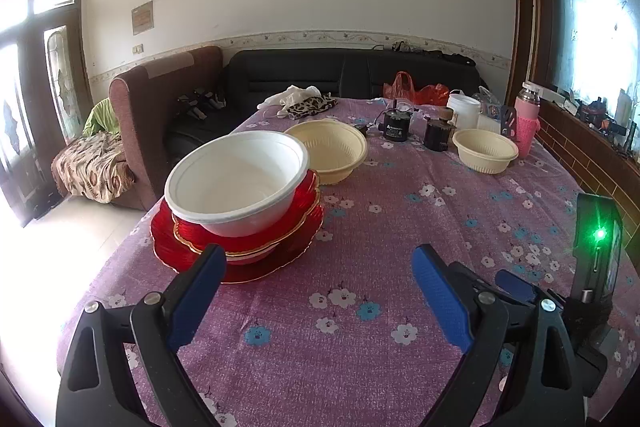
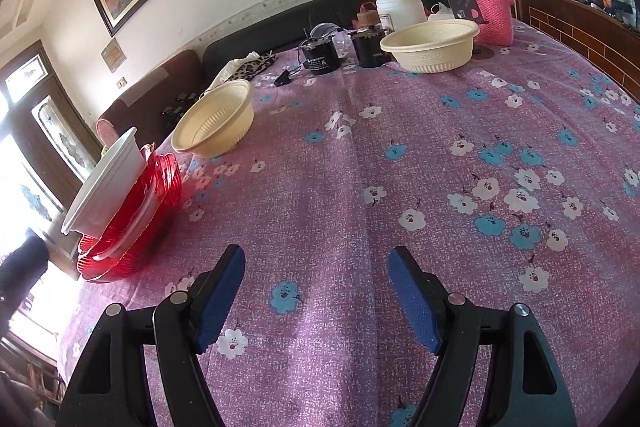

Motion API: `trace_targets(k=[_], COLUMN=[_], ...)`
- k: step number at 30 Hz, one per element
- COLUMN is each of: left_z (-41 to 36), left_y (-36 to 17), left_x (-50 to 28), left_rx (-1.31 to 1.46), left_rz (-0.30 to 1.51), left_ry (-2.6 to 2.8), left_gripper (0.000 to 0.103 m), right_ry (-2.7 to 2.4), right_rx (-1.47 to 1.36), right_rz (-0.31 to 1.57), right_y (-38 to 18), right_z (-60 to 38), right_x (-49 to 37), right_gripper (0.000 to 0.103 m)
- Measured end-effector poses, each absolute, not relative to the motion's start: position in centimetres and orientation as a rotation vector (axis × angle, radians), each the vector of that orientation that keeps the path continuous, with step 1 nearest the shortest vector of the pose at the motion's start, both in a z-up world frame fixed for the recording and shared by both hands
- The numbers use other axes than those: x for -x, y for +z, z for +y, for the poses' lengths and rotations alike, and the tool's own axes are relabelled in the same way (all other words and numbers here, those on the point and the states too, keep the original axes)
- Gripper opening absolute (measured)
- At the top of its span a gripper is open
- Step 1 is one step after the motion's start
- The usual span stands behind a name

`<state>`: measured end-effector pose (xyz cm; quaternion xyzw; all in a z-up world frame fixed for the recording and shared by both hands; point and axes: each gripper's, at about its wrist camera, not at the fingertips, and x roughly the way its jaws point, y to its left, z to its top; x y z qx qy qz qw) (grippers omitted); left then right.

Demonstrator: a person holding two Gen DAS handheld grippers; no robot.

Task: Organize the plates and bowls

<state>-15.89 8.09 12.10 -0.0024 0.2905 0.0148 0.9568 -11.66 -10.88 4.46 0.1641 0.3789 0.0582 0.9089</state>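
White bowl (image 1: 236,183) on red plates (image 1: 240,247), cream bowl (image 1: 330,151) just behind, pink flask (image 1: 527,119) far.

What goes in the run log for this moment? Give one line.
stack: white bowl on red plates | loose: cream bowl, cream bowl by flask | left gripper: open, empty | right gripper: open, empty
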Motion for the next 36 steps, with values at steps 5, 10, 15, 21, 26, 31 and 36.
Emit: trace_targets(k=[5,10,15,21,26,31,36], left_z=[8.3,8.7,9.0,9.2,9.1,9.5,8.4], left_y=[12.3,12.3,12.6,12.1,11.9,11.6,11.2], left_x=[16.4,16.8,17.2,17.0,16.5,16.4,16.5], left_rx=[0.011,0.027,0.04,0.042,0.038,0.047,0.013], left_rz=[0.586,0.594,0.586,0.599,0.612,0.617,0.626], left_ry=[0.023,0.018,0.019,0.014,0.007,0.011,-0.056], left_gripper=[0.094,0.094,0.094,0.094,0.094,0.094,0.094], right_ry=[0.111,0.104,0.104,0.106,0.106,0.104,0.103], right_rx=[-0.338,-0.338,-0.338,-0.338,-0.339,-0.343,-0.343], right_rz=[0.789,0.789,0.788,0.797,0.8,0.804,0.804], right_y=[4.4,4.3,4.4,4.3,4.2,4.1,4.1], right_z=[-10.9,-11.0,-11.0,-10.9,-10.9,-11.0,-11.0], right_x=[11.5,11.6,11.6,11.4,11.4,11.4,11.3], right_gripper=[0.079,0.079,0.079,0.08,0.08,0.08,0.08])
